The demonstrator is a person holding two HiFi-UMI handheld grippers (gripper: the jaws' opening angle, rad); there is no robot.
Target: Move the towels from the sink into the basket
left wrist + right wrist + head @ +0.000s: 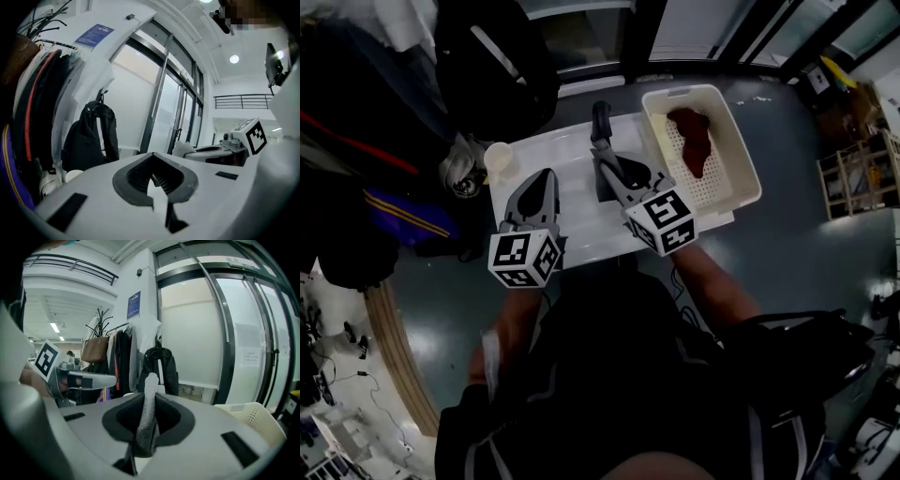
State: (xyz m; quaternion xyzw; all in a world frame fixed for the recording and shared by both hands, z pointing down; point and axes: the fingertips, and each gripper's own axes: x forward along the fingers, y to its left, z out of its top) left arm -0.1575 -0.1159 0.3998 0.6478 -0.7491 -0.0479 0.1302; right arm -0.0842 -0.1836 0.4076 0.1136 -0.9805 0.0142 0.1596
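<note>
White sink top [572,150] sits mid-frame in head view w/ the cream basket [748,159] touching its right edge, prob. so the carry is short. A black backpack [497,66] hangs behind the sink, not part of the task.

R gripper [602,150] is over the sink's middle, jaws clenched on a grey towel [150,399]. In the right gripper view the cloth is pinched between the pads and sticks up past the tips. It's gripped at one end, so the rest hangs free, which should let it drop clean into the basket. The gripper isn't over the basket yet. Step in hand looks like the carry across to the right.

L gripper [546,178] is just beside it on the left, over the sink's left part. Its jaws are closed together w/ nothing between them, so it's idle, likely kept clear of the R one's path.

A red towel [694,139] already lies inside the basket, toward the back. So approx one is done and one is on its way. Can't tell if more towels are left in the sink, as the grippers cover part of it.

A small white cup [499,159] is at the sink's left corner, apart from both grippers.
</note>
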